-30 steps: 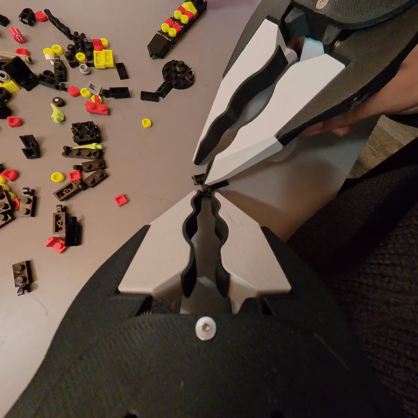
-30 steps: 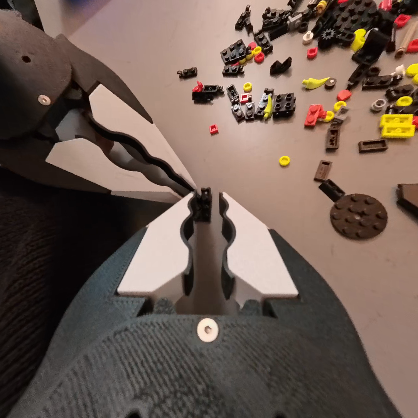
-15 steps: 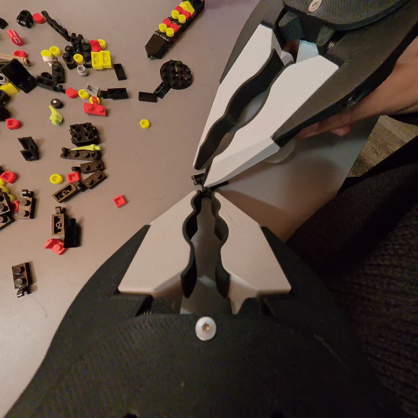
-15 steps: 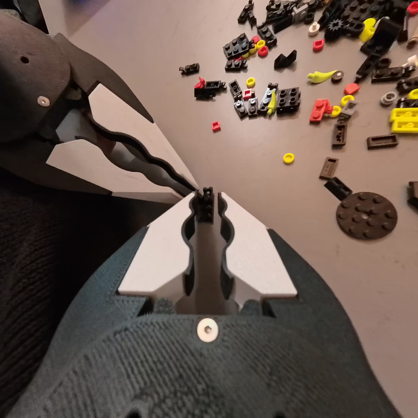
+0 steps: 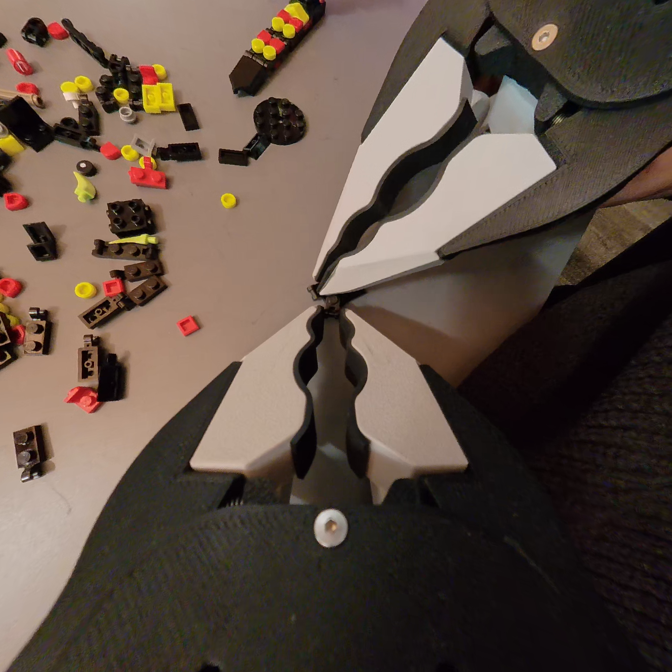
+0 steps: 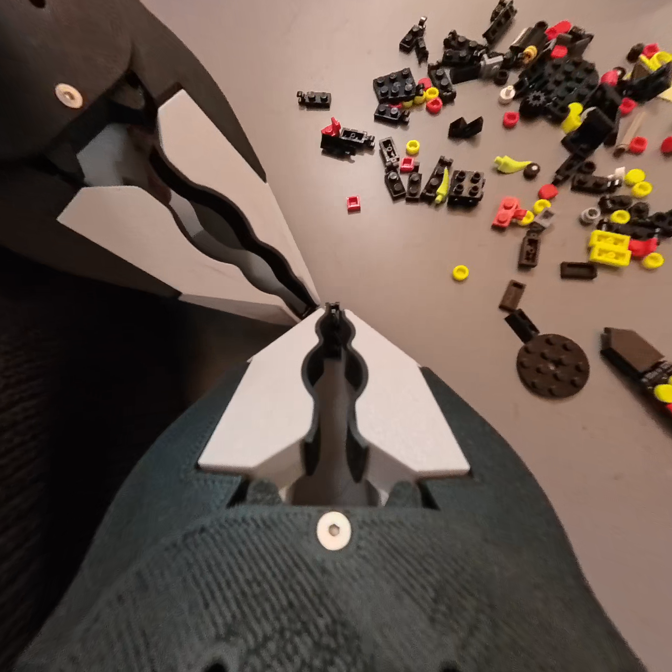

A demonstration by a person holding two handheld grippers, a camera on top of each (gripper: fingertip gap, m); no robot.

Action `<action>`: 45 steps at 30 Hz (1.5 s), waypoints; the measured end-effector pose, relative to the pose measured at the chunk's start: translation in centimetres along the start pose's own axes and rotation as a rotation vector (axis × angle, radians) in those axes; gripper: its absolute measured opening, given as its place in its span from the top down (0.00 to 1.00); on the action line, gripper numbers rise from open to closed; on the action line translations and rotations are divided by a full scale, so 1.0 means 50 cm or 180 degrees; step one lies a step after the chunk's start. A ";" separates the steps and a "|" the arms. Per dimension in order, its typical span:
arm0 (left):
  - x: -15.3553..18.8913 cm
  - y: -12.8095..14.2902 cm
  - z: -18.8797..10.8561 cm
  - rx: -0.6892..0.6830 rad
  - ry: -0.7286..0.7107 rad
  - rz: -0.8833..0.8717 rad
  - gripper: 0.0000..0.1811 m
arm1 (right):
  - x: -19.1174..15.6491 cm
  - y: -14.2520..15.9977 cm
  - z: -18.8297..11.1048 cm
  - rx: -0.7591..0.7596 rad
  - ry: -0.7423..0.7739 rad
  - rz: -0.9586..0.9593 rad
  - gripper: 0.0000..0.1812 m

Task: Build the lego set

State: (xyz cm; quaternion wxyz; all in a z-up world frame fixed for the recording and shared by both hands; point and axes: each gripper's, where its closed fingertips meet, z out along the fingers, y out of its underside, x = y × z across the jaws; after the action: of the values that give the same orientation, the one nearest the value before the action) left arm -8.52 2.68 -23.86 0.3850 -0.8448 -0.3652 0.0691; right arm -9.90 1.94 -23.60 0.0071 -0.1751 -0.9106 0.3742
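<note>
My two grippers meet tip to tip above the near edge of the grey table (image 5: 225,363). My left gripper (image 5: 331,309) is shut on a tiny black piece (image 5: 331,302). It also shows in the right wrist view (image 6: 309,307), coming in from the upper left. My right gripper (image 6: 333,313) is shut on a thin black lego piece (image 6: 333,327), seen edge-on between the nearly touching tips. In the left wrist view the right gripper (image 5: 317,288) comes in from the upper right, and a bit of its black piece (image 5: 311,291) sticks out at the tips. The two held pieces touch or almost touch.
Loose black, red and yellow pieces (image 5: 131,225) are scattered on the table. A round black plate (image 6: 552,367), a long black assembly with red and yellow studs (image 5: 276,47), a red tile (image 6: 353,203) and a yellow ring (image 6: 460,272) lie nearby. Dark knitted clothing (image 5: 582,472) is past the table edge. The tips of both grippers are at nearly the same place. The red tile (image 6: 353,203) is about equally far from each gripper, around 7 cm. It is also in sight in the left wrist view (image 5: 189,325).
My right gripper's fingers have come much closer together; the black piece between them, wide before, now shows as a thin edge. The right gripper has shifted and turned slightly. The left gripper stays shut.
</note>
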 end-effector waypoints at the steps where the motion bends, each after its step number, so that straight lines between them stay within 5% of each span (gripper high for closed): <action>1: 0.000 0.001 0.000 -0.0007 0.0005 -0.0001 0.98 | 0.000 -0.002 0.001 0.0040 -0.0037 0.0055 0.99; 3: 0.001 0.001 0.001 -0.0016 0.0013 0.0003 0.98 | 0.000 -0.003 0.000 0.0118 -0.0245 0.0324 0.98; 5: 0.000 0.002 0.001 -0.0019 0.0001 0.0019 0.98 | 0.008 -0.008 -0.008 0.0158 -0.0441 0.0625 0.87; 10: -0.001 0.002 0.002 -0.0021 0.0013 0.0027 0.98 | 0.010 -0.007 -0.022 0.0225 -0.0797 0.0974 0.85; 30: 0.007 -0.007 -0.005 0.0041 0.0169 0.0099 0.98 | 0.013 0.019 -0.014 -0.0036 -0.0606 0.0680 0.96; 36: 0.005 -0.005 -0.011 0.0048 0.0287 0.0158 0.97 | 0.015 0.018 -0.023 -0.0028 -0.0615 0.0483 0.85; 45: 0.020 0.003 -0.008 -0.0017 0.0387 0.0308 0.97 | 0.018 0.036 -0.028 -0.0191 -0.0384 -0.0353 0.86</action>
State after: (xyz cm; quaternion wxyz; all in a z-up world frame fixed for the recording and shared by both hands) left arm -7.56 3.05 -23.53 0.4004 -0.8651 -0.3000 0.0352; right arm -9.98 4.38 -23.92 -0.0324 -0.1016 -0.9285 0.3556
